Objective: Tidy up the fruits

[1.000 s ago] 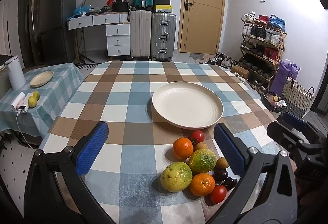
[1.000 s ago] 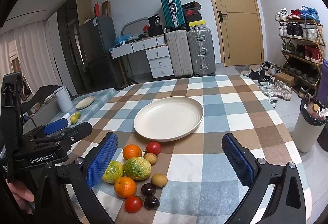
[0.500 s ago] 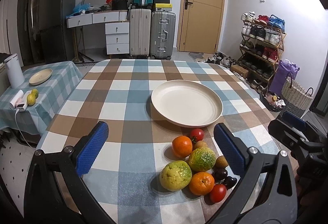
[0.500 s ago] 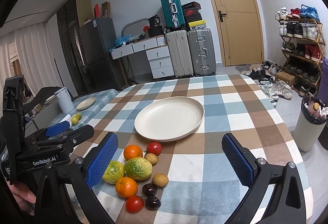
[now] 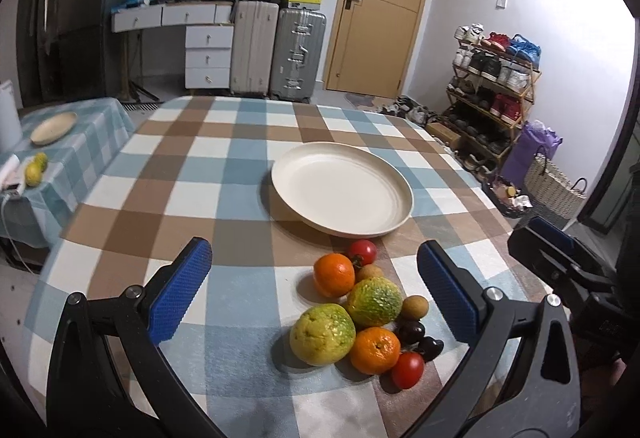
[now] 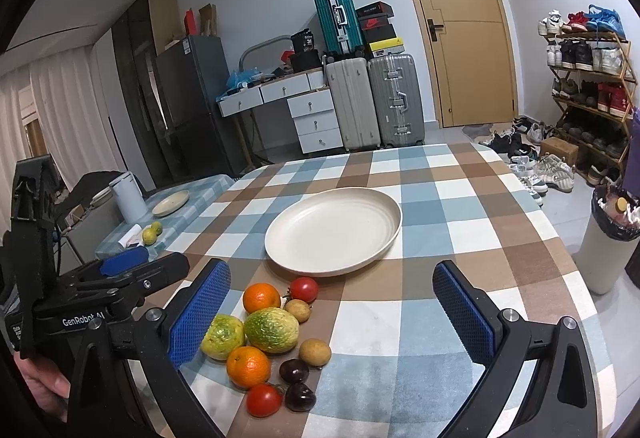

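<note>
A pile of fruit lies on the checked tablecloth near the front edge: two oranges [image 5: 334, 275] [image 6: 262, 298], two green-yellow citrus fruits [image 5: 322, 334] [image 6: 271, 330], two tomatoes [image 5: 362, 252] [image 6: 304, 288], small brown fruits [image 6: 315, 352] and dark plums [image 6: 294, 370]. An empty cream plate [image 5: 342, 193] [image 6: 333, 230] sits just behind the pile. My left gripper [image 5: 314, 294] is open and empty, hovering above the pile. My right gripper [image 6: 332, 314] is open and empty, to the right of the pile. The left gripper also shows in the right wrist view [image 6: 124, 266].
A low side table [image 5: 60, 149] at the left holds a small plate, two limes and a white kettle [image 6: 126, 195]. Suitcases [image 5: 298, 53], a drawer desk, a door and a shoe rack [image 5: 492, 97] stand beyond. A bin [image 6: 610, 238] stands right of the table.
Both grippers have shifted slightly, the left one to the left; the fruit and plate sit a little further right in its view. Nothing was taken hold of.
</note>
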`<state>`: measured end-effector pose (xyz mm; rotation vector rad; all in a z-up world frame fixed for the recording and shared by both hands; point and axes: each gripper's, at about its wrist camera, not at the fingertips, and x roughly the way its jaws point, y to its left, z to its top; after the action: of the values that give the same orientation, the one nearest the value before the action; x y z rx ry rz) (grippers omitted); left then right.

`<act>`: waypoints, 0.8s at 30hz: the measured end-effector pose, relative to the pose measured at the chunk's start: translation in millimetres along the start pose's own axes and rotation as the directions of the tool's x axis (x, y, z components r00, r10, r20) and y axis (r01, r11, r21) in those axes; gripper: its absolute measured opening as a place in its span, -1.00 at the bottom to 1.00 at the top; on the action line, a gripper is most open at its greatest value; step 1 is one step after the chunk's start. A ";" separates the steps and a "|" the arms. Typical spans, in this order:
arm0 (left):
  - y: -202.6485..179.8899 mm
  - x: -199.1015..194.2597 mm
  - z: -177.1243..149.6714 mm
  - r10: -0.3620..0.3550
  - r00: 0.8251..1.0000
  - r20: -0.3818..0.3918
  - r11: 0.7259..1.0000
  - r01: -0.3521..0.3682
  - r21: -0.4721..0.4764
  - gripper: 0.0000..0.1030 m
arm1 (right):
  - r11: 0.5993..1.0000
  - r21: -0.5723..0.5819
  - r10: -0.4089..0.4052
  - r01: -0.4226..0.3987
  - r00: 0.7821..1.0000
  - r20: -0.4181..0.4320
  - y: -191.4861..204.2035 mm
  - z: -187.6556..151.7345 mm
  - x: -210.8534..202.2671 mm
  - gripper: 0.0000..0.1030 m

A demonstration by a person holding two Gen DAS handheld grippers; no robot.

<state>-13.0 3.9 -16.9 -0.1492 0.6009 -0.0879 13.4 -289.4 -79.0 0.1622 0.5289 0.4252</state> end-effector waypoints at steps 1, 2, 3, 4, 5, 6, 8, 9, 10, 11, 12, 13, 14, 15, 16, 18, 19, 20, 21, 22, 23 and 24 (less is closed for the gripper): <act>-1.8 0.9 -2.8 -0.007 1.000 -0.007 1.000 0.007 -0.003 0.99 | 1.000 0.000 0.000 0.000 1.000 -0.001 -0.2 -0.4 0.7 1.00; 0.2 1.8 -2.7 -0.015 1.000 -0.016 1.000 0.015 -0.008 0.99 | 1.000 0.000 0.000 0.000 1.000 -0.003 -0.5 -0.9 1.8 1.00; -0.4 3.1 -4.9 -0.026 0.999 -0.024 1.000 0.026 -0.013 0.99 | 1.000 0.000 0.000 0.000 1.000 -0.006 -0.9 -1.1 2.6 1.00; 2.1 5.1 -5.0 -0.036 0.999 -0.032 0.999 0.035 -0.021 0.99 | 1.000 0.000 -0.002 0.002 1.000 -0.009 -1.1 -1.8 3.6 1.00; 3.5 6.7 -7.0 -0.048 0.998 -0.041 0.998 0.047 -0.031 0.99 | 1.000 0.002 -0.003 0.003 1.000 -0.011 -2.2 -1.8 4.9 1.00; 6.6 8.6 -8.5 -0.063 0.997 -0.051 0.997 0.061 -0.041 0.99 | 1.000 0.004 -0.003 0.004 1.000 -0.014 -2.8 -2.3 5.8 1.00; 12.4 14.4 -10.8 -0.094 0.993 -0.077 0.994 0.089 -0.062 0.99 | 1.000 0.008 -0.004 0.004 1.000 -0.020 -3.7 -3.1 7.4 1.00; 15.9 19.3 -11.9 -0.111 0.990 -0.091 0.992 0.105 -0.072 0.99 | 1.000 0.009 -0.004 0.004 1.000 -0.024 -4.1 -3.6 8.8 1.00; 17.7 24.3 -14.0 -0.129 0.986 -0.104 0.989 0.120 -0.083 0.99 | 1.000 0.009 -0.005 0.005 1.000 -0.027 -4.3 -4.2 10.2 1.00; 20.3 28.7 -15.8 -0.146 0.983 -0.115 0.986 0.135 -0.095 0.99 | 1.000 0.009 -0.007 0.007 0.999 -0.031 -4.7 -4.9 11.7 1.00; 25.8 35.1 -16.4 -0.159 0.979 -0.129 0.984 0.146 -0.105 0.99 | 1.000 0.009 -0.007 0.007 0.999 -0.036 -5.1 -5.6 13.3 1.00; 27.5 39.4 -18.3 -0.171 0.975 -0.139 0.981 0.155 -0.115 0.99 | 1.000 0.011 -0.007 0.007 0.999 -0.040 -5.6 -6.1 14.9 1.00; 31.1 42.8 -20.1 -0.183 0.972 -0.147 0.978 0.165 -0.127 0.99 | 1.000 0.012 -0.006 0.007 0.999 -0.043 -5.8 -6.7 16.5 1.00; 35.2 46.1 -21.6 -0.195 0.969 -0.154 0.975 0.175 -0.138 0.98 | 1.000 0.012 -0.006 0.006 0.999 -0.046 -5.9 -7.2 17.7 1.00; 40.2 48.8 -22.5 -0.209 0.965 -0.161 0.971 0.186 -0.149 0.97 | 1.000 0.011 -0.006 0.007 0.999 -0.048 -5.9 -7.8 19.2 1.00; 46.7 54.3 -24.1 -0.242 0.955 -0.170 0.961 0.213 -0.175 0.94 | 1.000 0.007 -0.007 0.007 0.999 -0.054 -5.6 -8.5 21.9 1.00; 48.2 56.2 -25.6 -0.259 0.950 -0.173 0.956 0.227 -0.185 0.92 | 1.000 0.004 -0.008 0.008 0.998 -0.058 -5.5 -9.0 23.8 1.00; 50.6 58.0 -26.4 -0.276 0.945 -0.177 0.951 0.241 -0.194 0.90 | 1.000 0.003 -0.009 0.010 0.998 -0.061 -5.5 -9.2 25.1 1.00; 52.7 60.0 -28.5 -0.289 0.940 -0.179 0.947 0.253 -0.200 0.87 | 1.000 0.003 -0.010 0.011 0.998 -0.064 -5.7 -9.5 26.6 1.00; 54.2 63.5 -29.5 -0.306 0.934 -0.183 0.941 0.267 -0.210 0.81 | 1.000 0.004 -0.010 0.010 0.998 -0.066 -5.9 -9.7 27.5 1.00; 56.2 65.8 -30.5 -0.323 0.928 -0.188 0.934 0.281 -0.221 0.79 | 1.000 0.005 -0.010 0.010 0.998 -0.069 -6.0 -9.8 28.5 1.00; 58.4 67.5 -31.4 -0.339 0.921 -0.191 0.927 0.293 -0.232 0.75 | 1.000 0.005 -0.010 0.010 0.997 -0.072 -6.1 -10.1 29.8 1.00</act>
<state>27.0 49.4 -89.7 -0.4373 0.8124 -0.3654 33.5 -281.6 -102.7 0.1501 0.6013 0.4210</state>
